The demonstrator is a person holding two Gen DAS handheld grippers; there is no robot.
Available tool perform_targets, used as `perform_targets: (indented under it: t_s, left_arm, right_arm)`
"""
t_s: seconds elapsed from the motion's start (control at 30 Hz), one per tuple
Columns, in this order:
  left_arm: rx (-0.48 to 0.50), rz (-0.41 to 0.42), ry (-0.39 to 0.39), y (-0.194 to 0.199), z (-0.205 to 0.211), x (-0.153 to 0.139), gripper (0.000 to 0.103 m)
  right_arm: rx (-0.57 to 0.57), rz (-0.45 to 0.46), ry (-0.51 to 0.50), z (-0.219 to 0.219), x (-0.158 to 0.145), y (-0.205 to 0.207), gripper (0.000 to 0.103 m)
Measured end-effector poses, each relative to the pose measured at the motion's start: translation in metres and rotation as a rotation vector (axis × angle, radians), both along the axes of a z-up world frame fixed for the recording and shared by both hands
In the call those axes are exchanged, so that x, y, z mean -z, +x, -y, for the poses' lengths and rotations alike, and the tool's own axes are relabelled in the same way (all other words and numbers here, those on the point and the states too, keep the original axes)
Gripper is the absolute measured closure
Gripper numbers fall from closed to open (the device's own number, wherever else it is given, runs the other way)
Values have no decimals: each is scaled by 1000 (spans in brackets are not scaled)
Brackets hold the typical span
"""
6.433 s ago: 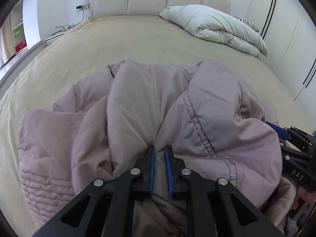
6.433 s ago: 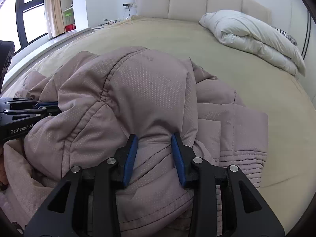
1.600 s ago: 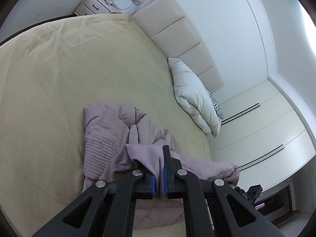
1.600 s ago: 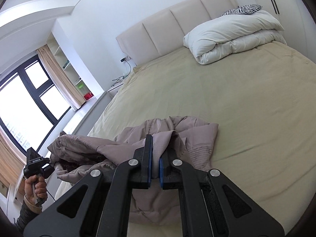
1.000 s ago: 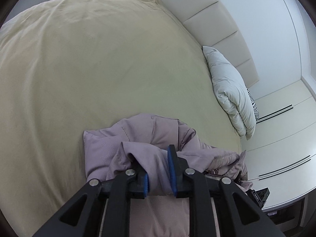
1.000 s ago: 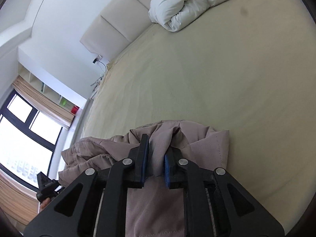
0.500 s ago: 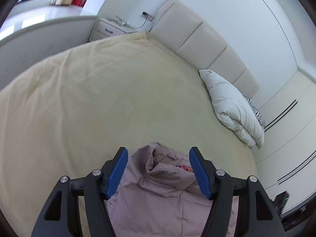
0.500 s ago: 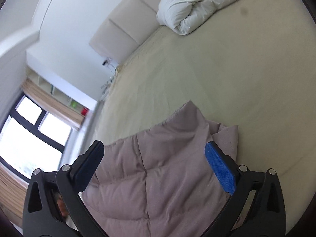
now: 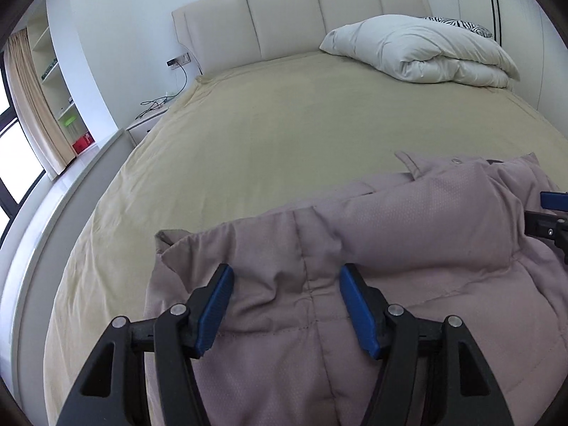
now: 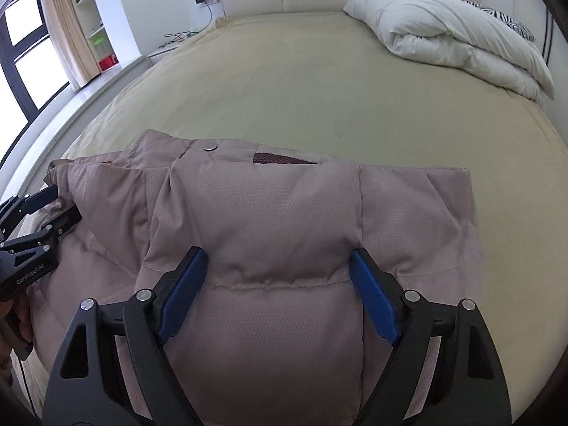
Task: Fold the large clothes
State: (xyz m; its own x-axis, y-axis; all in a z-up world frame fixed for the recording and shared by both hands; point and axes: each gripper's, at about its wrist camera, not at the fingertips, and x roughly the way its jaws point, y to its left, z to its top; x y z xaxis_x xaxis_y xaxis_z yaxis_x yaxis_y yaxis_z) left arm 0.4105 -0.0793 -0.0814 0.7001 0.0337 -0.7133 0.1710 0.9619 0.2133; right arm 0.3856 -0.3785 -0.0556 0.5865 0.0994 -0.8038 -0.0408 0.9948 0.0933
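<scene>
A mauve quilted jacket point(image 9: 408, 248) lies spread on the near end of the beige bed point(image 9: 284, 124), its collar snap and inner lining facing the headboard. My left gripper point(image 9: 285, 277) hovers open over the jacket's left part, blue pads well apart, gripping nothing. In the right wrist view the jacket point(image 10: 284, 213) fills the foreground. My right gripper point(image 10: 277, 257) straddles a puffy panel and its jaws are closing, though the pads do not pinch the fabric. The left gripper point(image 10: 39, 213) shows at the jacket's left edge, the right gripper point(image 9: 550, 213) at its right edge.
A folded white duvet point(image 9: 426, 49) with a zebra-print pillow behind it sits at the bed's far right by the padded headboard point(image 9: 301, 17). A nightstand point(image 9: 149, 120) with cables, shelves and a window stand left of the bed. A hand point(image 10: 14, 323) holds the left gripper.
Both grippers let go of the bunched jacket and opened. It now lies spread flat on the bed. Both views rolled level, and the right jaws are narrower than half a second ago.
</scene>
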Motion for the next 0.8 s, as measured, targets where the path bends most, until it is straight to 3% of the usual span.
perform_targets:
  t_s: [0.3,0.5,0.7,0.8]
  left_arm:
    - [-39,-18,87,48,4,31,30]
    - [-48,-18,63,57,0,45,28]
    - [-54,-53,-1,66,-8,54,27]
    - [-62,-57,8,64,-5,53,26]
  right_arm:
    - [34,4,-35,8,28,66,20]
    - [6,-29,-26,15,51,89,18]
    - [11,6,-45,16,66,93,17]
    - [17,13,-35,17,72,96,17]
